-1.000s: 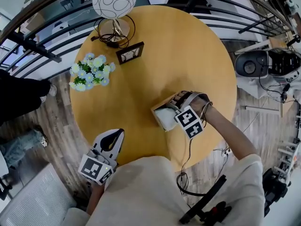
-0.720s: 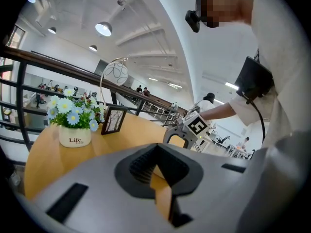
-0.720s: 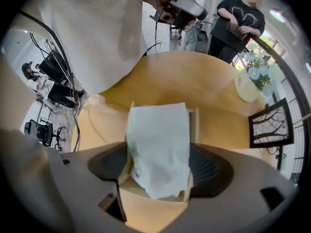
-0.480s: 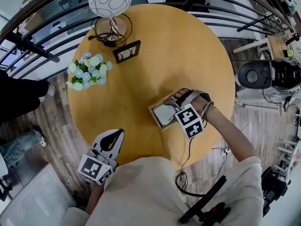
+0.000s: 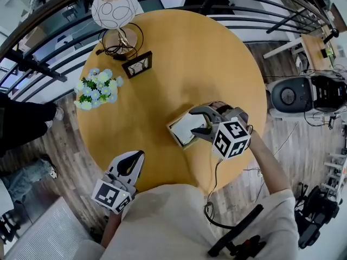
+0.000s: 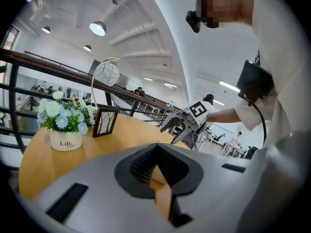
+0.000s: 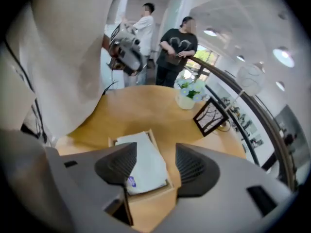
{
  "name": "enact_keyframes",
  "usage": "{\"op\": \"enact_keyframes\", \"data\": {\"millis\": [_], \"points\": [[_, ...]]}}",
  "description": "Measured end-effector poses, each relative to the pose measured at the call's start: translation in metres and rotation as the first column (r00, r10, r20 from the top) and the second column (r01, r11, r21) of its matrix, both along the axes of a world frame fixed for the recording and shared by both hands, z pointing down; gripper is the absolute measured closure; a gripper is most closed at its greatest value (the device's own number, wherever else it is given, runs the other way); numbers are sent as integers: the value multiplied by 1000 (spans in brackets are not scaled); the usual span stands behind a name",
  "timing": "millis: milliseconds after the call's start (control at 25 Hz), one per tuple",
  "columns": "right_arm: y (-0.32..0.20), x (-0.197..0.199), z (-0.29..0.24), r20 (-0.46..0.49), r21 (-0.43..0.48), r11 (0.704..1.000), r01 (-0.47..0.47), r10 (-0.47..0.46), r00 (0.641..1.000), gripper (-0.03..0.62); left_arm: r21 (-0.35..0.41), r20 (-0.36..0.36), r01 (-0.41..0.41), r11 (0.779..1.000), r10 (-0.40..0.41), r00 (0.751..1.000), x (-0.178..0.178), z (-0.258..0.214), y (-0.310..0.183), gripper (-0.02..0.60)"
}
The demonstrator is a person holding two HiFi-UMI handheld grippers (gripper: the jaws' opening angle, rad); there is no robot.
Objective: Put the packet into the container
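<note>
Since the packet [image 7: 146, 161] lay flat inside the container [image 7: 148, 194], towards the table's [image 5: 206, 58] near edge, I judged the task all but done. My right gripper [image 5: 198, 121] hung above it, pointing steeply down, its jaws apart and clamped on nothing. They had just been closing somewhat, with only air between them and the packet below the gap. That stance made sense to me: clear of the box, a pull-away would not drag it. My left gripper [image 5: 134, 157] sat at the table's edge, jaws together and empty, out of the way because one hand sufficed.
</note>
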State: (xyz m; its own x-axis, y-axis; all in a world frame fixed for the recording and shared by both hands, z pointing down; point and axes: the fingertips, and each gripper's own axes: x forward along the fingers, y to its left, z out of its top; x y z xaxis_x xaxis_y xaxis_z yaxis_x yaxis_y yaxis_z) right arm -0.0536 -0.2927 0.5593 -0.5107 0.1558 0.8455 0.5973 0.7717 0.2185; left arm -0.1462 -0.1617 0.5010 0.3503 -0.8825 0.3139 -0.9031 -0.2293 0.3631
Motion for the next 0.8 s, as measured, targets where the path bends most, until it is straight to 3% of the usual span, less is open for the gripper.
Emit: {"op": "enact_keyframes", "data": {"millis": [120,160,200,280,360,600,800], "points": [[-9,-3,-8,138,-92,974,-208,219,966,444,2,12,-7,1000,7,1000,3,-2,1,577],[-13,-2,-8,180,-109,956,-271,287,941,536,2,17,-9,1000,9,1000,3,-3,1,577],[-16,-1,-7,213,-133,936,-326,348,913,586,3,23,-11,1000,11,1000,4,-3,1,577],[-15,3,-3,245,-195,899,-393,433,868,586,5,37,-18,1000,18,999,5,-5,1,577],[-8,8,1,249,-234,880,-413,465,850,586,8,51,-26,1000,26,998,9,-8,1,577],[13,18,-9,266,-264,888,-376,442,857,587,35,101,-56,998,52,994,27,-27,3,577],[16,41,-54,330,-413,808,-421,563,758,588,89,134,-59,994,46,990,43,-55,9,577]]}}
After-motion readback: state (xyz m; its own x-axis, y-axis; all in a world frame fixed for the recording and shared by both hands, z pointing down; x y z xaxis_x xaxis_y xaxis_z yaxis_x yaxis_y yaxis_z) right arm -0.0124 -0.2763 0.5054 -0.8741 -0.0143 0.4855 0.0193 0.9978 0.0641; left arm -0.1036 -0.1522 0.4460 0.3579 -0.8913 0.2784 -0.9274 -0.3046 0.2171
